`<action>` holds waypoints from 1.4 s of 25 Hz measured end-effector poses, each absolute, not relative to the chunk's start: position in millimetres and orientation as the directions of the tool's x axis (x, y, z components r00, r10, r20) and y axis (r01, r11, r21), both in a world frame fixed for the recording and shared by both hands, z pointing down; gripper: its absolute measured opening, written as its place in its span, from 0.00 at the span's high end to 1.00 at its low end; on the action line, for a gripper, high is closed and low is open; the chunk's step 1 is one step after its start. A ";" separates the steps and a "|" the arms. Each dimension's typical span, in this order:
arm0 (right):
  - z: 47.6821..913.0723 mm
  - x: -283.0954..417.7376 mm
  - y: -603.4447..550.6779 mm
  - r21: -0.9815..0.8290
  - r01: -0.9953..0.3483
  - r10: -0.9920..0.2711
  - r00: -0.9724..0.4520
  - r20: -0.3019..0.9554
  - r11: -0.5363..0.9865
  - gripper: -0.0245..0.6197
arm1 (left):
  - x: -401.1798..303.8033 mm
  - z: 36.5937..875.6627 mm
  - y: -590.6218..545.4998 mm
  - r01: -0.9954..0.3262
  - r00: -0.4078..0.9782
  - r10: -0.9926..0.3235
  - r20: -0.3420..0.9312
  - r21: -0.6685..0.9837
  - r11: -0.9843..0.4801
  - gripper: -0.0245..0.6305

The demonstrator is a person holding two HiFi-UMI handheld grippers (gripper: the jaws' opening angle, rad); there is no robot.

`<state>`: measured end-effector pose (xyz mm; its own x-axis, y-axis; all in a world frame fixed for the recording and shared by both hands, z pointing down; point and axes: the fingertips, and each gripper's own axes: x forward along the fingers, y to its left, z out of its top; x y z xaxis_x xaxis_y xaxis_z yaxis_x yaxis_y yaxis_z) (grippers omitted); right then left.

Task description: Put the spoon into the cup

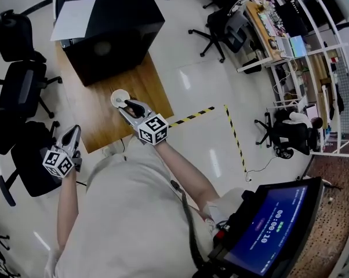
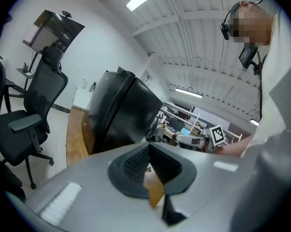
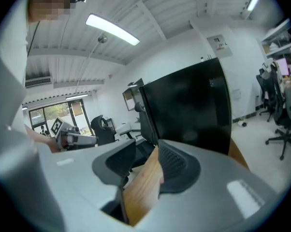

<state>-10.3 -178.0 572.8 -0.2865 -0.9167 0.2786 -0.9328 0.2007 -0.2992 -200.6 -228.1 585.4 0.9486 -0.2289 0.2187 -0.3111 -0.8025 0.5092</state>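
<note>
One white, round cup (image 1: 116,95) stands on the wooden counter (image 1: 105,127) towards its right edge, just in front of one black box (image 1: 105,22). The right gripper (image 1: 128,105) overlaps its rim, fingers apart and empty. What the cup holds is too small to tell. The left gripper (image 1: 75,133) is off the counter's front edge, fingers clenched on nothing.

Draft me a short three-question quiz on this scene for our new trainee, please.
1. True or false: the white cup stands on the wooden table.
2. Which is nearer the white cup? A) left gripper B) right gripper
3. Fill in: a sheet of ____ lies on top of the black box.
Key: 1 true; 2 B; 3 paper.
</note>
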 end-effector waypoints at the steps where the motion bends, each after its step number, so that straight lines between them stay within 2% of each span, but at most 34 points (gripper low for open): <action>1: 572.9 -11.2 -175.3 -0.298 -0.932 -0.916 -0.293 0.275 0.208 0.73 | -202.3 586.8 -227.5 -0.322 0.945 -0.239 0.223 0.507 -0.800 0.96; 9: 563.7 9.8 -158.1 -0.281 -0.915 -0.909 -0.354 0.218 0.289 0.74 | -200.0 590.8 -206.4 -0.448 0.891 -0.349 0.289 0.441 -0.778 0.96; 16: 540.2 62.4 -84.6 -0.251 -0.904 -0.906 -0.392 0.159 0.347 0.75 | -158.9 600.1 -131.7 -0.516 0.852 -0.400 0.337 0.420 -0.746 0.96; 25: 554.8 138.2 46.2 -0.270 -0.903 -0.903 -0.389 0.186 0.333 0.76 | -104.6 607.7 -9.4 -0.582 0.811 -0.458 0.363 0.429 -0.691 0.96; 35: 580.6 172.1 117.8 -0.302 -0.883 -0.876 -0.431 0.215 0.360 0.76 | -120.1 603.5 78.9 -0.697 0.717 -0.566 0.406 0.396 -0.598 0.96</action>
